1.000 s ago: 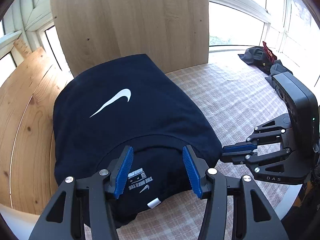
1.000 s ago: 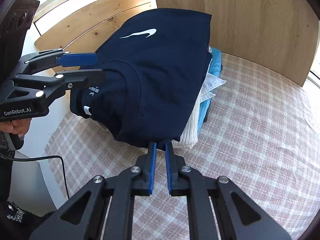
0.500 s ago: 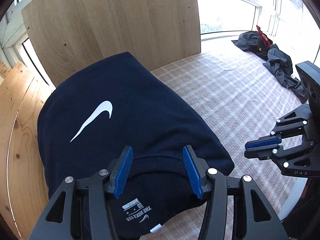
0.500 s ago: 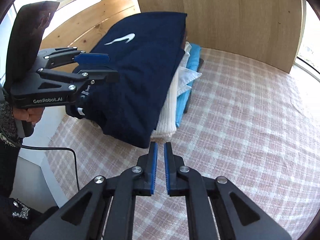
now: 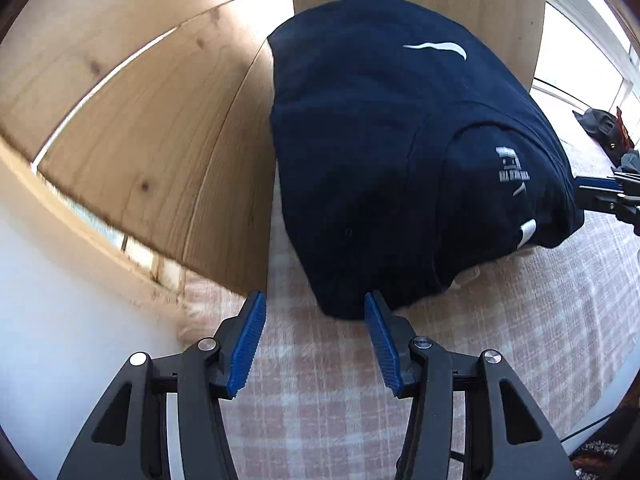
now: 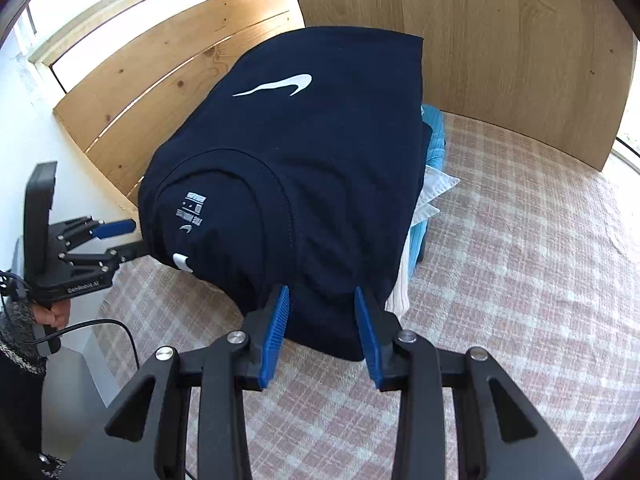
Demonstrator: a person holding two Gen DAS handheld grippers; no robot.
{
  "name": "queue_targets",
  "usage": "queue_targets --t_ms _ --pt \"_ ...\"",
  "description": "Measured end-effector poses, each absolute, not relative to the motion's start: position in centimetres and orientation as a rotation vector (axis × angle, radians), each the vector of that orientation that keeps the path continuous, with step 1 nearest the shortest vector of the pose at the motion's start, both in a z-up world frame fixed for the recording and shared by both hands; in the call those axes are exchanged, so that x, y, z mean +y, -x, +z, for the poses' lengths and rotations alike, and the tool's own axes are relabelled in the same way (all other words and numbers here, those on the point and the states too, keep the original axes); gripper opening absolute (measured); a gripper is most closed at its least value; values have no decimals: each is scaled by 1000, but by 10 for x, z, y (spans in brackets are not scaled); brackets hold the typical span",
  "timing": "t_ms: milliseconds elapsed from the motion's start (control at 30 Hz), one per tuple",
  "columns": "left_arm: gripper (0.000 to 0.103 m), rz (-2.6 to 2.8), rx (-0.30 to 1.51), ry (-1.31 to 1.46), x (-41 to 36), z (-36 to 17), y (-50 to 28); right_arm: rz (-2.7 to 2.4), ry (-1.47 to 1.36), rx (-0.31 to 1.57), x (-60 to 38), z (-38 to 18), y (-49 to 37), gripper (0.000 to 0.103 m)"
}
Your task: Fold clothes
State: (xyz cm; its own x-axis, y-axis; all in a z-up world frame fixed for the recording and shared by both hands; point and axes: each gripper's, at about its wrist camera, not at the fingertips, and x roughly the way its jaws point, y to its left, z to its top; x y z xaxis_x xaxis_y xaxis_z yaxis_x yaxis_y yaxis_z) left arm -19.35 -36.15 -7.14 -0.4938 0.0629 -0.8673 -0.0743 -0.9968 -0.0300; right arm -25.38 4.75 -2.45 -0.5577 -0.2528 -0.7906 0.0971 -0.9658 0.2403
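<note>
One folded navy T-shirt (image 6: 320, 168) tops a stack on the checked surface (image 6: 520, 280), set against two wooden boards — a slatted pine panel (image 6: 160, 80) and an oak-veneer board (image 6: 500, 40). Two claws: left claw (image 5: 314, 340) spread, empty, at the shirt's near corner; right claw (image 6: 322, 330) spread, its pads either side of the shirt's front edge, not pinching. One white swoosh (image 6: 280, 84) on the shirt's chest. Collar faces the viewer, with the printed neck label (image 6: 192, 212) and one white tab (image 6: 180, 261) showing. Beneath it at least two garments — white (image 6: 430, 192) and light blue (image 6: 436, 128) — mostly hidden, count uncertain. Label print unreadable. Dark clothes heap (image 5: 604, 124) by the window is cut off by the frame edge.
</note>
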Motion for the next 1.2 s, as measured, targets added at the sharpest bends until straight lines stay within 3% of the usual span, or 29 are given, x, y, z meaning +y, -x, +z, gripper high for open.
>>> queue_targets --t_ms 133,300,633,833,1200 --pt "50 2674 -262 1445 -381 -55 152 -2680 -1343 -291 51 -13 213 59" --pt "57 2718 -317 1355 -361 -30 134 -2698 -1478 -238 37 -17 185 62" --pt "76 2748 -114 1261 -286 1 100 -2770 -1600 -243 41 -4 144 64" --pt "76 2808 -47 1218 -246 25 70 -2874 -1512 -140 55 27 106 64" --pt "78 2837 -129 1249 -169 62 3 -2968 -1312 24 82 66 9 65"
